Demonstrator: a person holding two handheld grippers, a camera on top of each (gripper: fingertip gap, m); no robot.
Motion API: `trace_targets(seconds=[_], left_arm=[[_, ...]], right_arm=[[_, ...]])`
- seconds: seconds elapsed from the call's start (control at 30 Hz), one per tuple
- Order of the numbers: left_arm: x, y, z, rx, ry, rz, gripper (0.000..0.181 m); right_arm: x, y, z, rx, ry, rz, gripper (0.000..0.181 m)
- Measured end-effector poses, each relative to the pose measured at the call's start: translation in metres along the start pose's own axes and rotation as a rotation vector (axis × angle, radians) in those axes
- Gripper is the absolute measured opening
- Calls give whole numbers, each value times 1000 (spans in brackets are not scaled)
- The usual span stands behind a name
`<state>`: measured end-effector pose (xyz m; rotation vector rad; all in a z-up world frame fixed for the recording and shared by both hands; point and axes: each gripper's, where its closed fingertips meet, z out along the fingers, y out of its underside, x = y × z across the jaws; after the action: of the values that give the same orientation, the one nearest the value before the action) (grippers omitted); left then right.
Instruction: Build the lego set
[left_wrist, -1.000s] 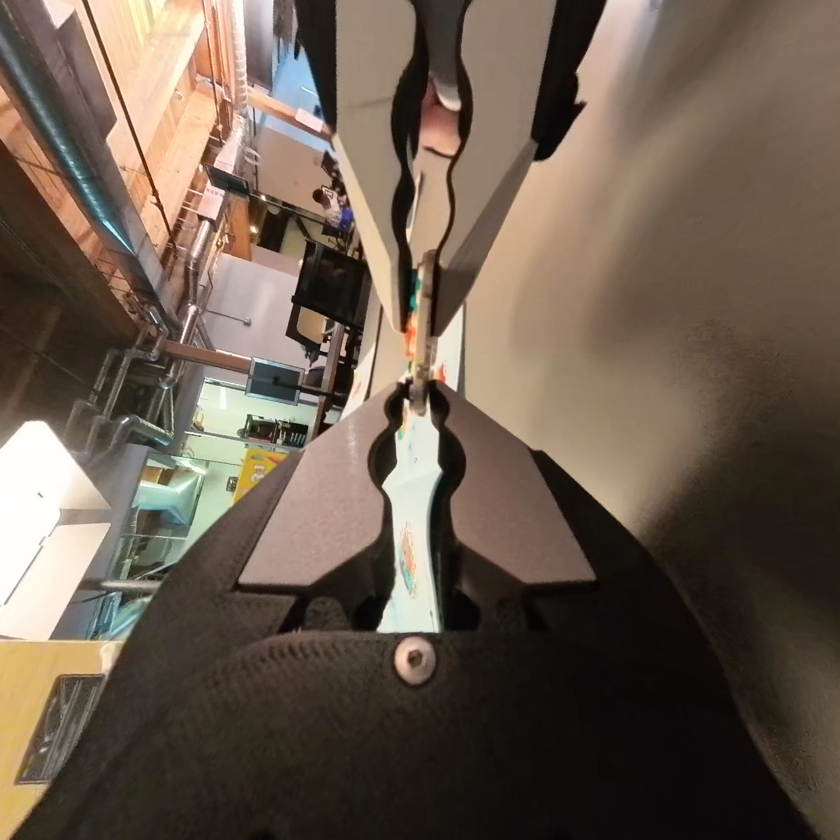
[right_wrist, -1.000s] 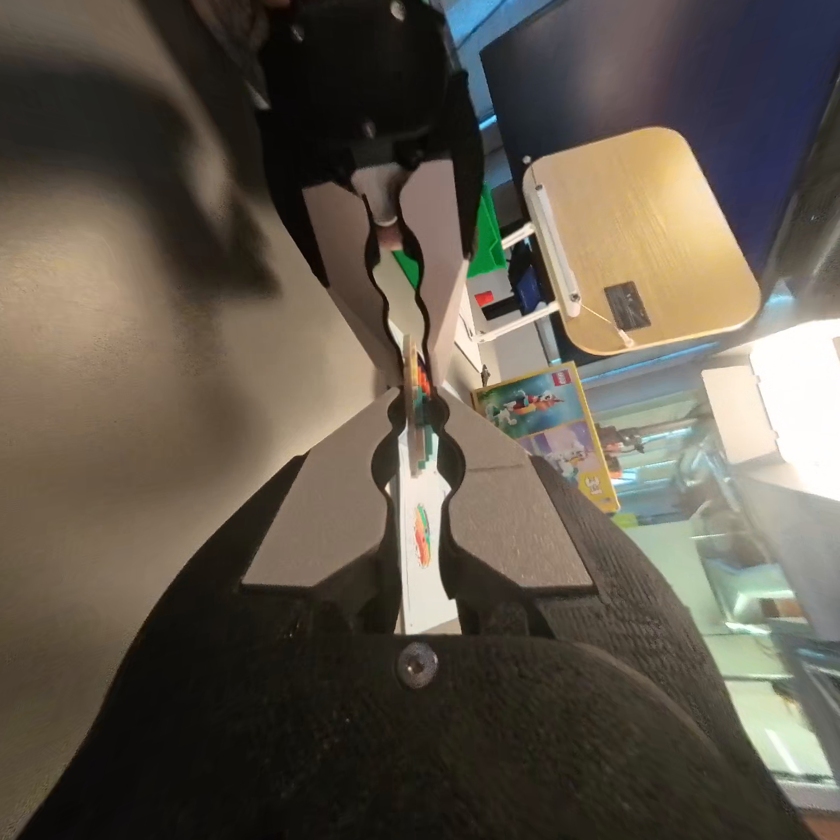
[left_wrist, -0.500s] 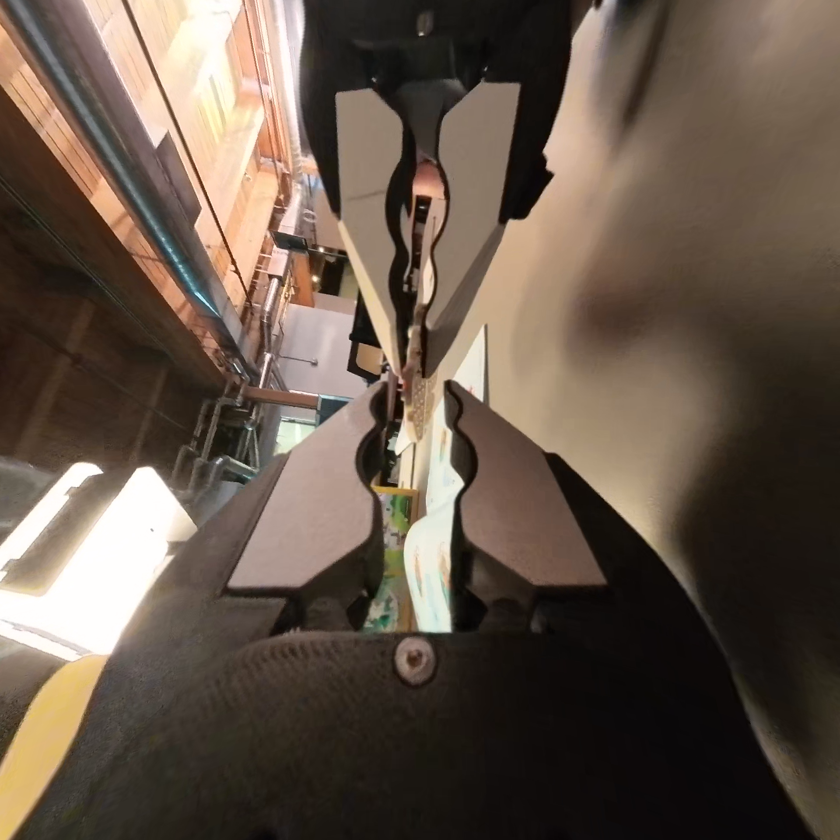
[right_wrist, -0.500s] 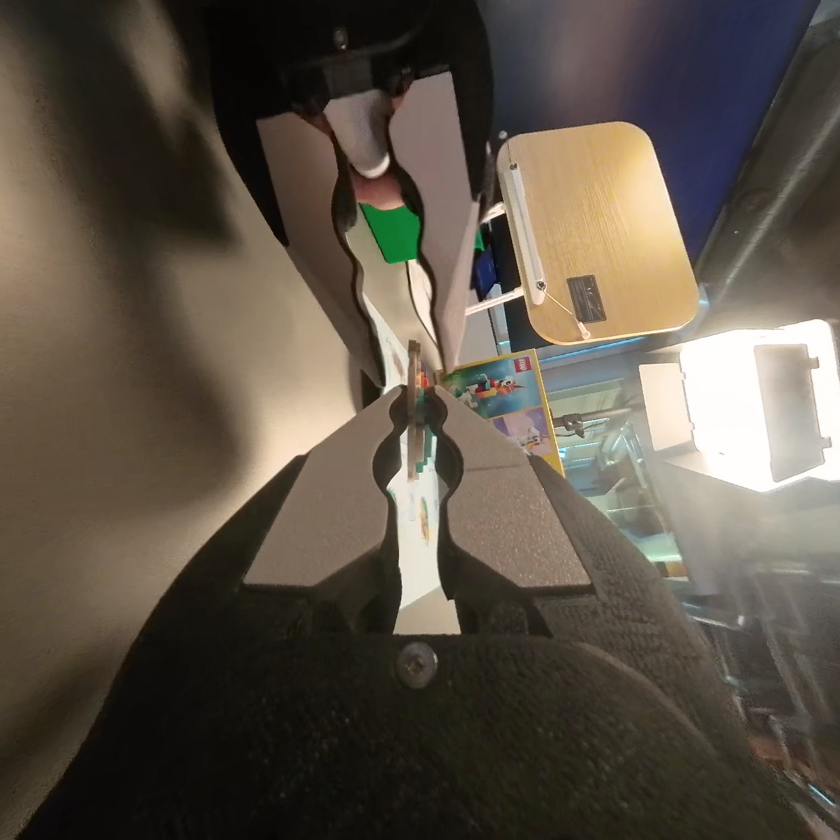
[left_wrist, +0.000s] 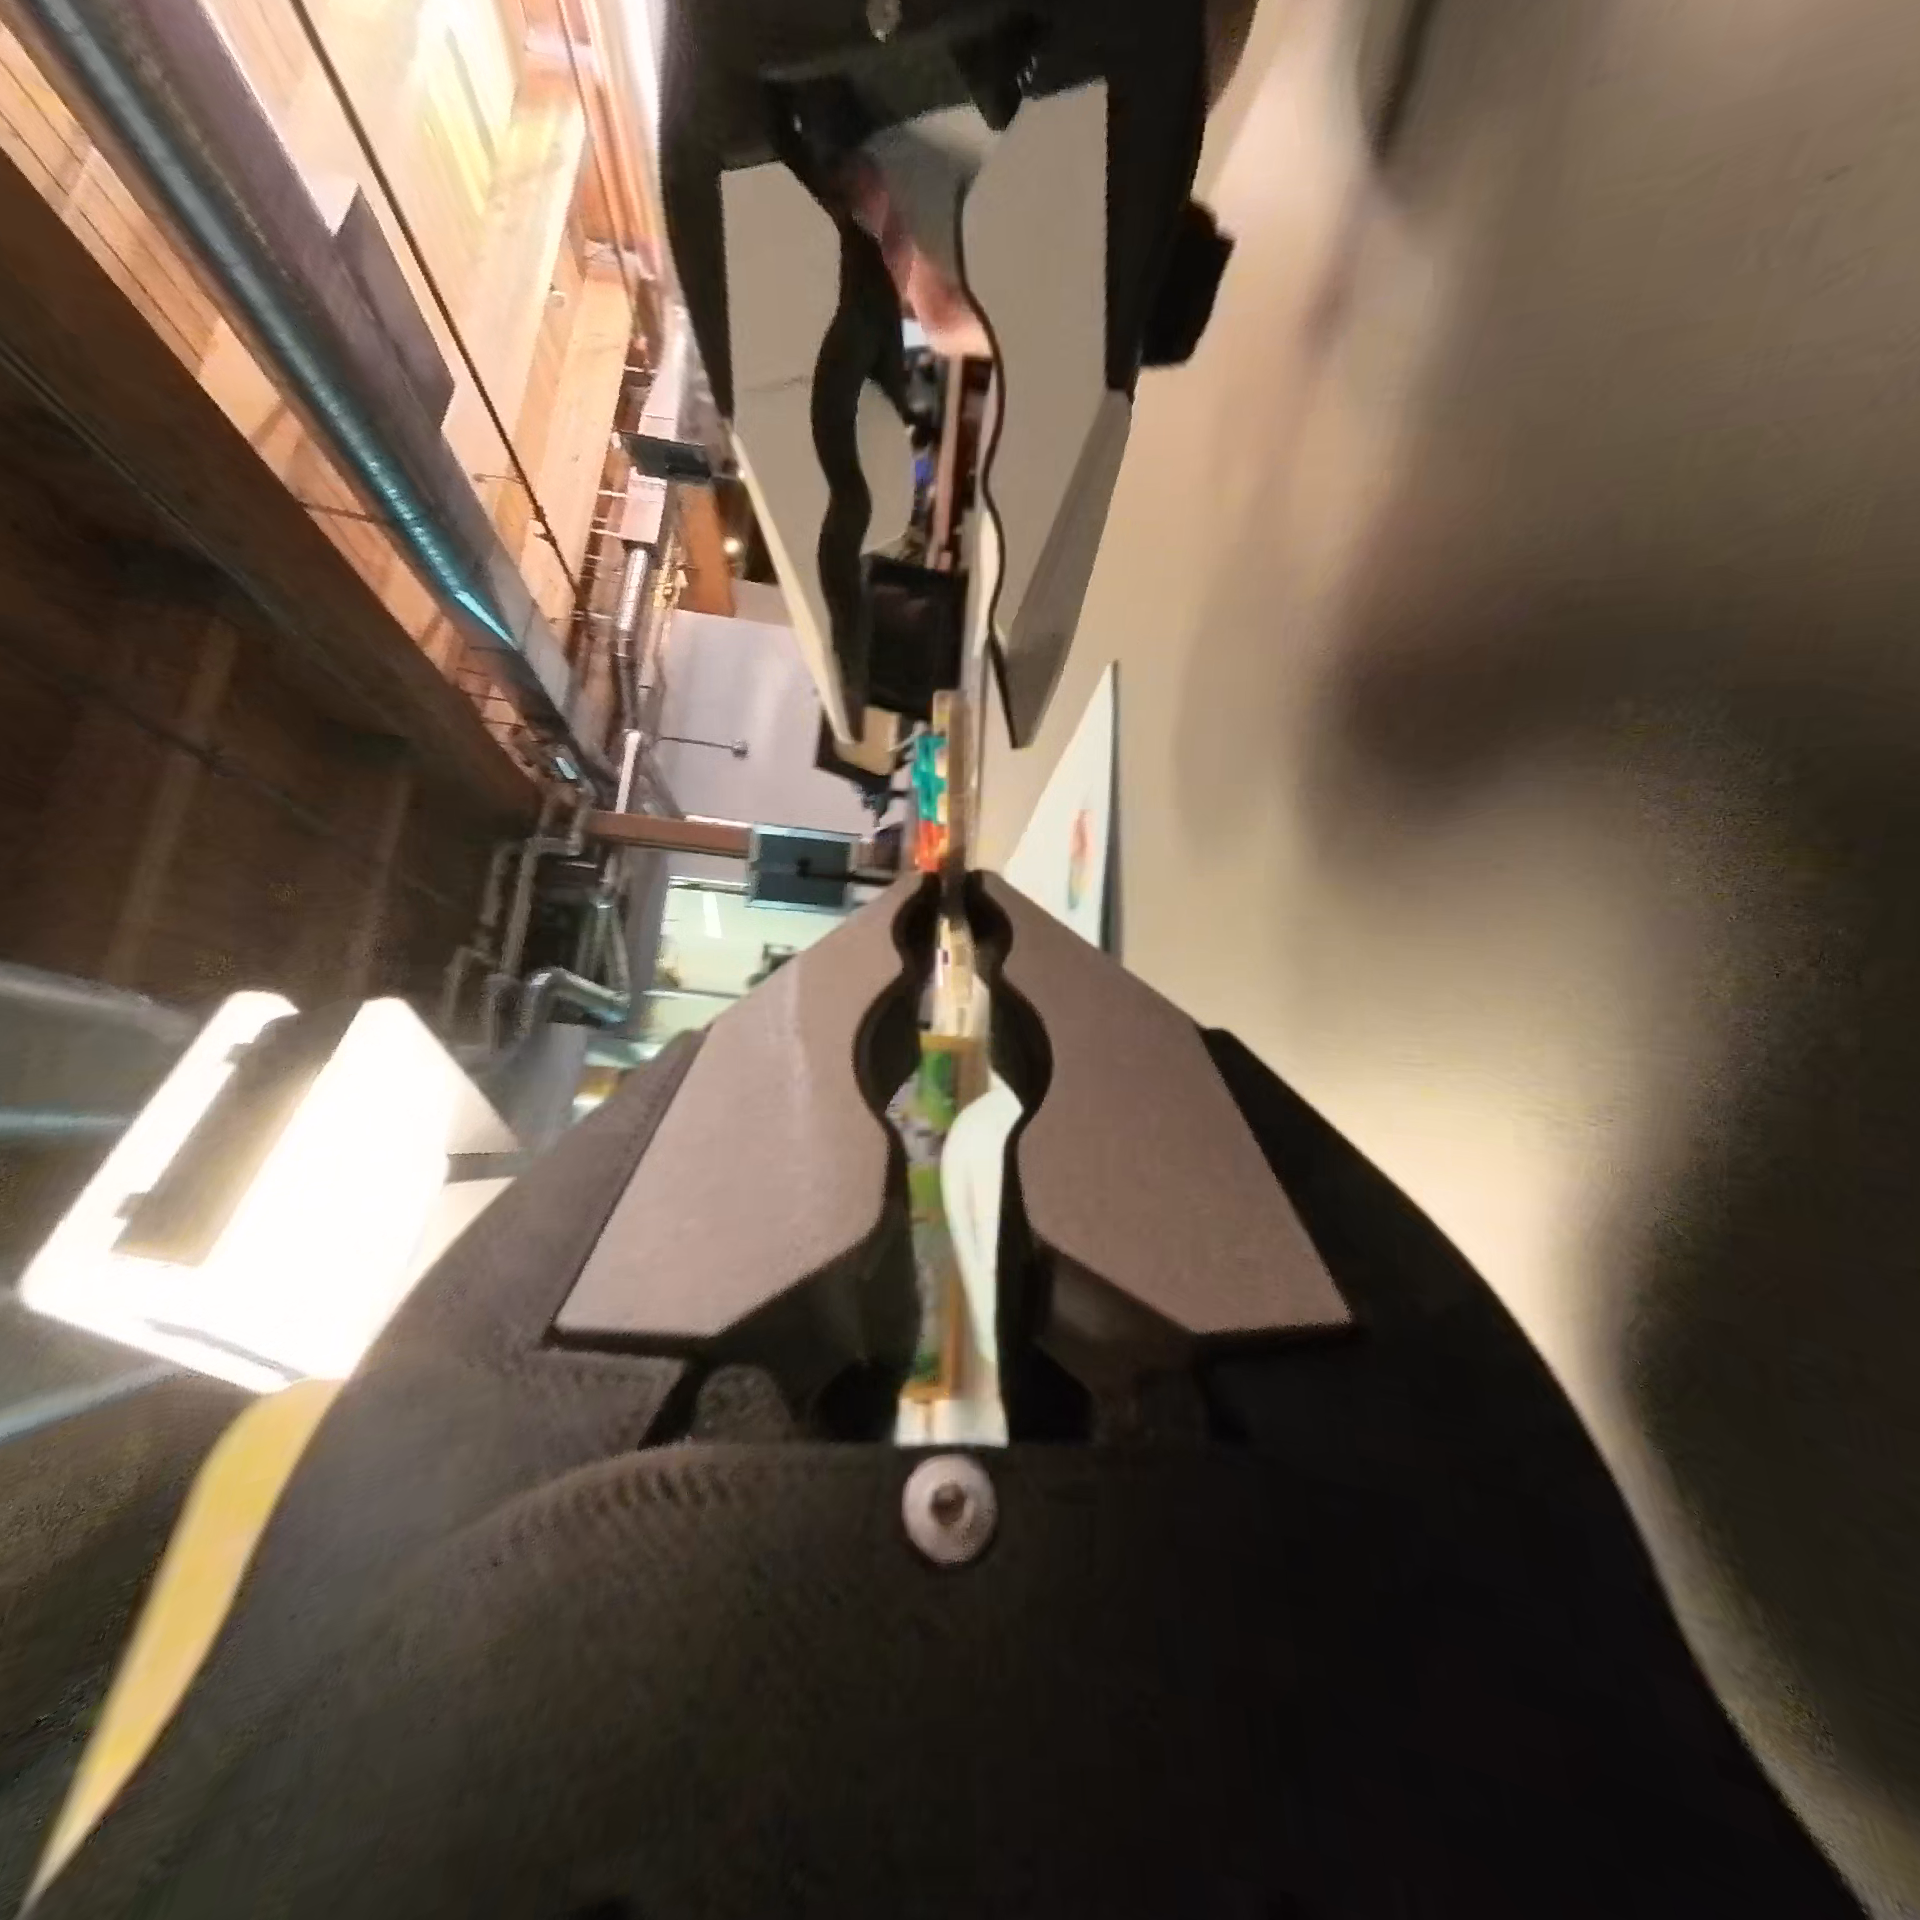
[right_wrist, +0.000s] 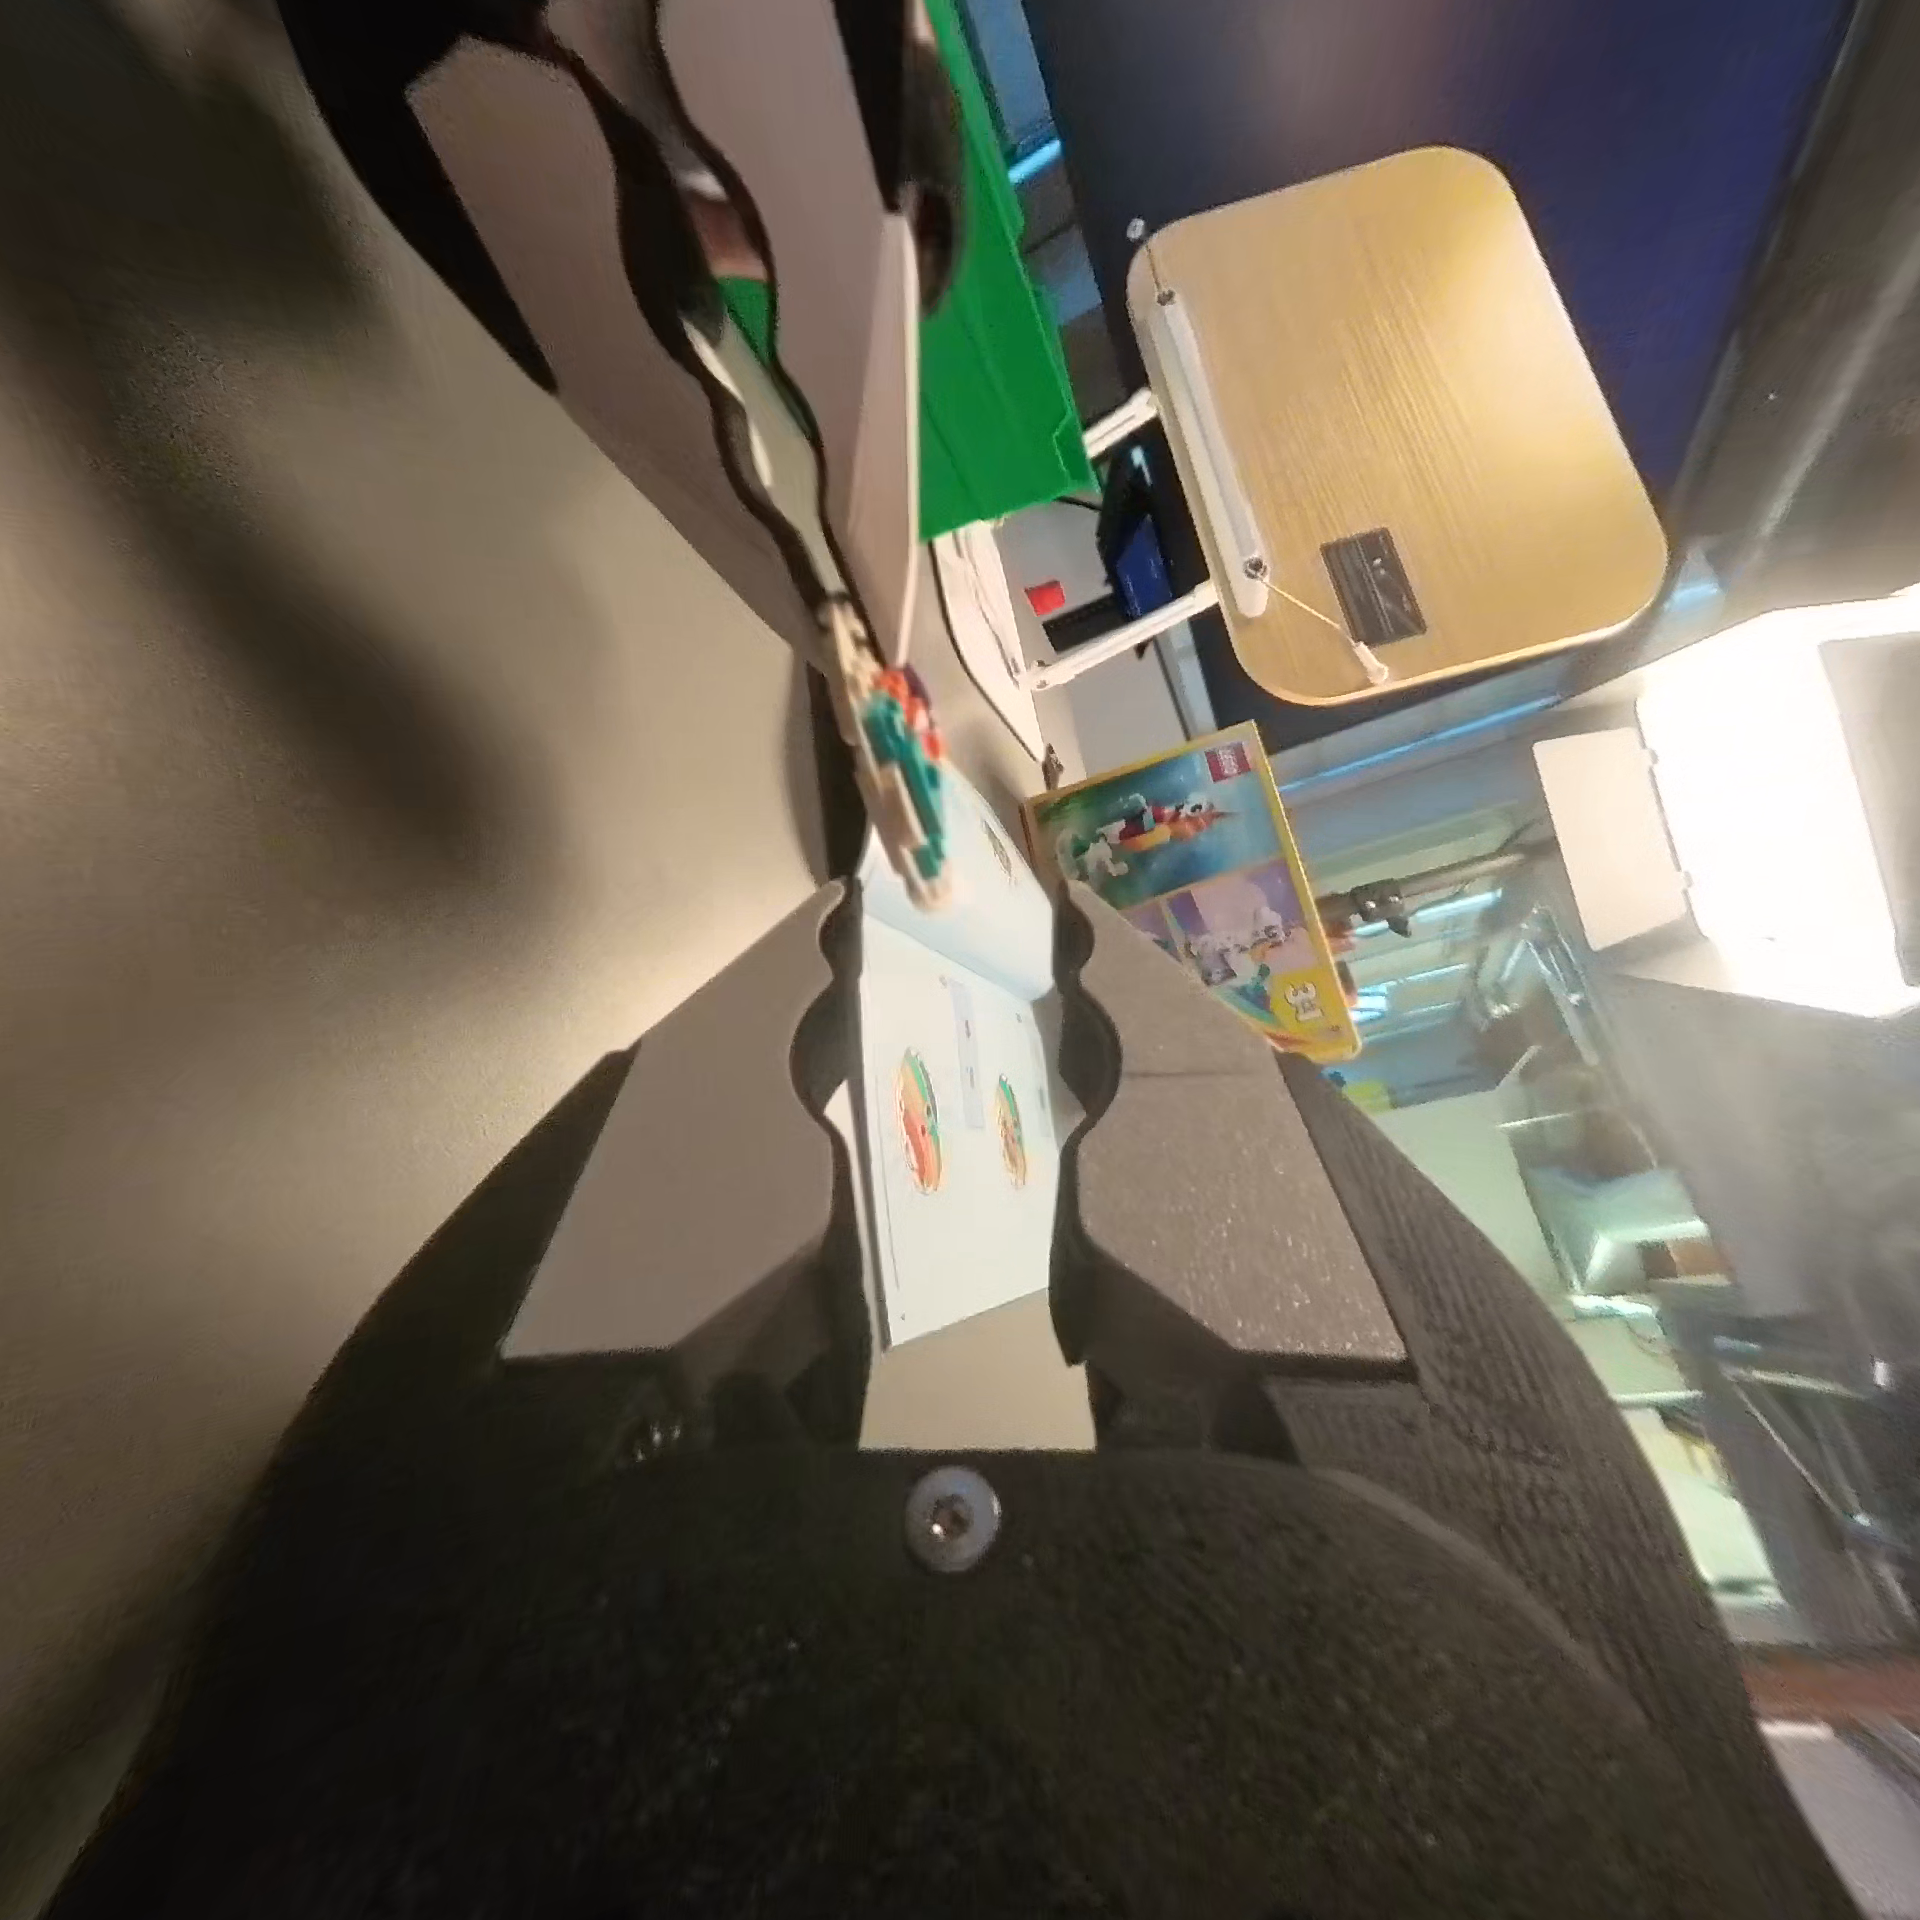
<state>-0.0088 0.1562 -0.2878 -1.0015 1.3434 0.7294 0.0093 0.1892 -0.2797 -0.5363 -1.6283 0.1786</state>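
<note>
Left gripper (left_wrist: 951, 883): fingers clamped on the lego model (left_wrist: 940, 800), tan plate edge-on at 12 o'clock. Right gripper (right_wrist: 956, 899): fingers apart, empty, model at 11 o'clock. Instruction booklet (right_wrist: 961, 1122) beyond. Advice: hold model steady while regrasping.

Flat tan lego build (right_wrist: 902, 774), teal and orange bricks, seemingly held edge-on.

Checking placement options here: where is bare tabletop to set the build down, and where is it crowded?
Free: the grey tabletop beside the instruction booklet, on the side away from the lego box. Crowded: over the booklet, where the left tool holds the lego build facing the open right tool.
</note>
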Motion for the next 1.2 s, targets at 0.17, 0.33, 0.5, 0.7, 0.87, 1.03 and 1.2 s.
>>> trace_targets(seconds=[0.17, 0.33, 0.5, 0.7, 0.87, 1.03, 1.2], left_arm=[[5, -13, -14, 67, 35, -73, 4], [6, -23, -15, 105, 25, -89, 4], [14, -22, -12, 49, 20, -59, 33], [16, -15, -5, -68, -5, -15, 21], [14, -14, -5, -65, -32, 52, 7], [18, -16, -9, -92, -16, 92, 5], [10, 16, -45, -271, -49, 97, 4]], right_arm=[[-18, -32, 4, 113, -84, 26, 43], [-25, -43, 8, 129, -67, -59, 12], [-32, -28, 18, -20, -50, -153, 10], [-34, -27, 20, -40, -48, -166, 10], [-32, -28, 18, -41, -36, -168, 10], [-35, -29, 20, -29, -47, -182, 12], [-33, -16, 19, -65, -128, 71, 33]])
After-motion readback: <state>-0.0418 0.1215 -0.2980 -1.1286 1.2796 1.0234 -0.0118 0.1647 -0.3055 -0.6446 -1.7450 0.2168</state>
